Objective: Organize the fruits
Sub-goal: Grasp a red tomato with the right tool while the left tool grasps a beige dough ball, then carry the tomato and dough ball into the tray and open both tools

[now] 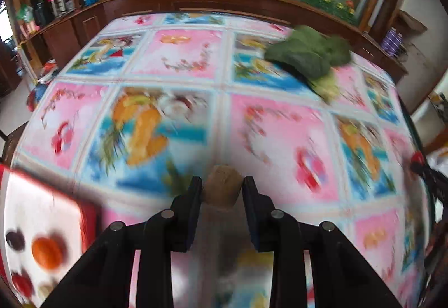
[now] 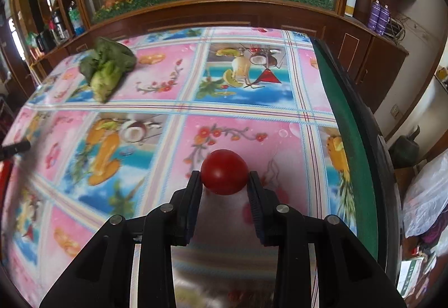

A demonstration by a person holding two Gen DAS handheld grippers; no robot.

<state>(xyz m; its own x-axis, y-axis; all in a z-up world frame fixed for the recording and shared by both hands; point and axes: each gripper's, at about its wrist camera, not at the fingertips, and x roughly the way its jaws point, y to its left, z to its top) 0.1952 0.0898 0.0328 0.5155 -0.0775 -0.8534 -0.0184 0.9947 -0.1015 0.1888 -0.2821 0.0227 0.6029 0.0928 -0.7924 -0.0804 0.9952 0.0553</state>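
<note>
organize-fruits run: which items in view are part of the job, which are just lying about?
Job:
- brown fruit, between the left gripper jaws
- red fruit, between the right gripper jaws
- white tray with a red rim, fruit already on it

Lying about:
- leafy greens at the far side of the table
- purple cans on the cabinet
- bottles on the shelf

Brown rough-skinned fruit (image 1: 222, 186) and smooth red tomato (image 2: 224, 171), each pinched above the patterned tablecloth (image 2: 252, 100).

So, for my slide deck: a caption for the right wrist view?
Right gripper shut on a round red tomato above the fruit-print pink tablecloth.
</note>
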